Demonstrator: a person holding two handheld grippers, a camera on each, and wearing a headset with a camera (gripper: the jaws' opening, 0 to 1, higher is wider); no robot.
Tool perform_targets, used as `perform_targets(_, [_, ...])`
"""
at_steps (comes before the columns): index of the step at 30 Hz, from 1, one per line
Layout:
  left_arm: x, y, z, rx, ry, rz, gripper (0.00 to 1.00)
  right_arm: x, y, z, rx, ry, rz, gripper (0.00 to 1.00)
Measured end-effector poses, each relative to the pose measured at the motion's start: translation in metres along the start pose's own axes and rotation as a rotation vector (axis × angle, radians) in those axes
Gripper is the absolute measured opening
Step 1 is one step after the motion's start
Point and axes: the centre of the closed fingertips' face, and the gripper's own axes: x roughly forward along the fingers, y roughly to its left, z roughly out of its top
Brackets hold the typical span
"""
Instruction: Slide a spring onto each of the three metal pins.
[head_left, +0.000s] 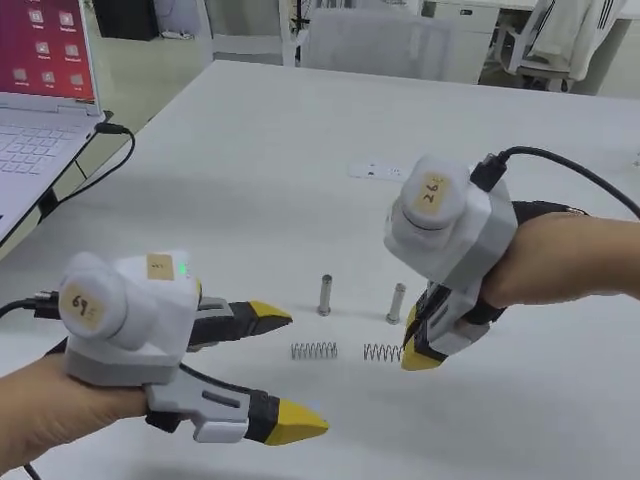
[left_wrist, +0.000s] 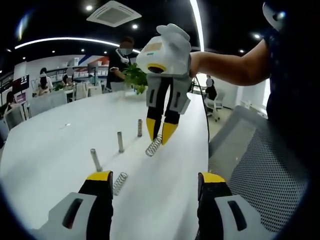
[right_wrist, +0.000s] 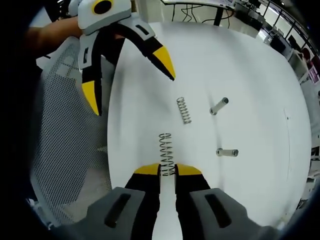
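A white table (head_left: 250, 160) carries two upright metal pins, a left pin (head_left: 325, 295) and a right pin (head_left: 397, 303). Just in front lie a left spring (head_left: 314, 350) and a right spring (head_left: 380, 352); a white strip (head_left: 375, 171) lies farther back.

The white table (head_left: 250, 150) has lots of bare room in the middle and on the far side. Near the front, one metal pin (head_left: 325, 295) and a second pin (head_left: 397, 303) stand straight up with an open gap between them. A loose spring (head_left: 314, 350) lies flat just in front of that gap. The right gripper (head_left: 418, 350) sits low, right beside the second pin, pinching a second spring (head_left: 383, 352), so that side is crowded. The left gripper (head_left: 307, 371) hangs near the loose spring with its jaws wide apart. A laptop (head_left: 40, 100) and its cable (head_left: 110, 160) block the far left edge.
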Motion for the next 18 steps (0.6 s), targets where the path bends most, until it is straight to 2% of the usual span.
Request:
perform_targets(10, [0.004,-0.002,0.007,0.029,0.001,-0.027,0.61,-0.013,0.007,0.003,-0.008,-0.011,-0.001,0.08])
perform_targets(18, [0.01,-0.005,0.009,0.046,0.008,-0.051,0.58,-0.017,0.011,0.006,-0.017,-0.017,0.004,0.08])
